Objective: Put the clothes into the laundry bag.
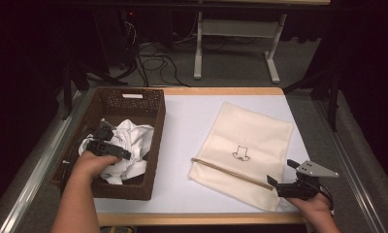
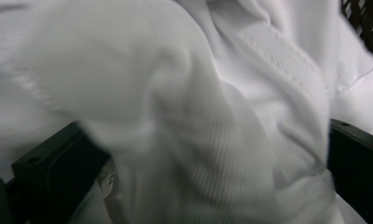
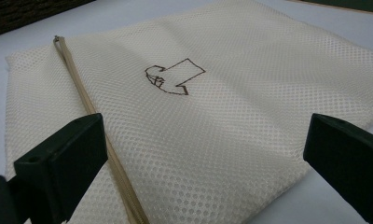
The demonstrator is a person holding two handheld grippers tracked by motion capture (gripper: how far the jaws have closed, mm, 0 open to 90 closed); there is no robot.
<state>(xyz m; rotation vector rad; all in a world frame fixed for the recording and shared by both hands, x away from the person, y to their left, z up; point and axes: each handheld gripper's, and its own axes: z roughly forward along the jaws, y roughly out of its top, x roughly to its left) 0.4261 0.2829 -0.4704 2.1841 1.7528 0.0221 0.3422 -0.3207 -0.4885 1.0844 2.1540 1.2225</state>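
Observation:
A brown woven basket (image 1: 156,127) stands on the left of the table with a crumpled white cloth (image 1: 134,138) inside it. My left gripper (image 1: 115,143) is down in the basket. Its jaws stand wide apart with the ribbed white cloth (image 2: 198,93) bulging between them, so the left gripper (image 2: 203,149) is open. A cream mesh bag (image 1: 245,141) lies flat to the right, with a tan zipper (image 1: 231,173) and a small hat drawing (image 1: 241,154). My right gripper (image 1: 282,172) is open at the bag's near right corner. In the right gripper view, the right gripper (image 3: 203,140) straddles the mesh bag (image 3: 231,121) beside the zipper (image 3: 82,93).
A white mat (image 1: 187,121) covers the tabletop between basket and bag. The basket's wall (image 2: 367,18) shows behind the cloth, and its dark side (image 3: 26,14) lies beyond the bag. Behind the table are a white table frame (image 1: 198,48) and floor cables (image 1: 153,63).

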